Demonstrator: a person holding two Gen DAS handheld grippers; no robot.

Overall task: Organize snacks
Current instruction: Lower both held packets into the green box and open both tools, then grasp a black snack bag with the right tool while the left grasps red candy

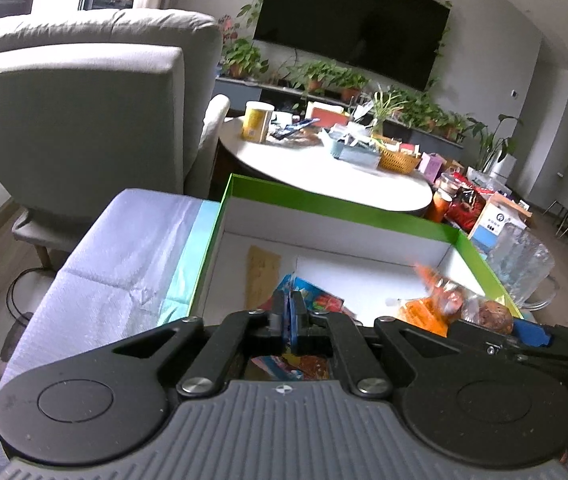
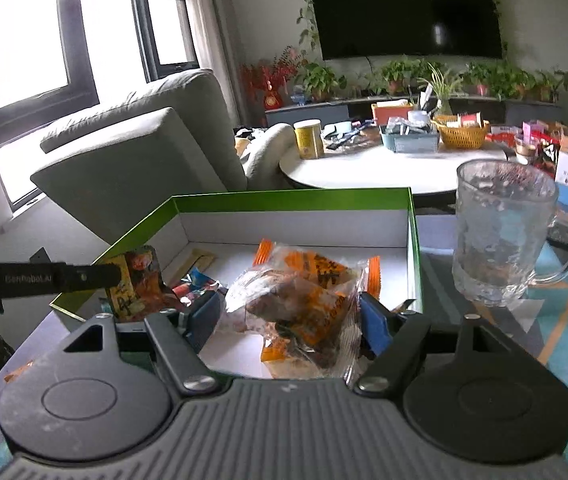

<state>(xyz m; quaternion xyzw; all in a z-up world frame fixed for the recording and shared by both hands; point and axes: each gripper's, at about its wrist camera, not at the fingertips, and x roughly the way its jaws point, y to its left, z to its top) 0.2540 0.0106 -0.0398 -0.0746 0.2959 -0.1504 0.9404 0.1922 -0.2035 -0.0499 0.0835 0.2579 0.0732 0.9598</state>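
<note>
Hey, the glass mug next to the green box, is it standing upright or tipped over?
Upright. In the right wrist view the glass mug stands on its base just right of the green box, its open rim on top and its handle out to the right.

Left wrist view: sits behind left claw (image 1: 290,316), faces forward and slightly down, close over green-rimmed white cardboard box (image 1: 324,204). Right wrist view: same aim, from box's right side, behind right claw (image 2: 290,320). Both share box, grey armchair (image 1: 84,92), round white counter (image 2: 364,168), wall-mounted black television (image 2: 404,8).
</note>
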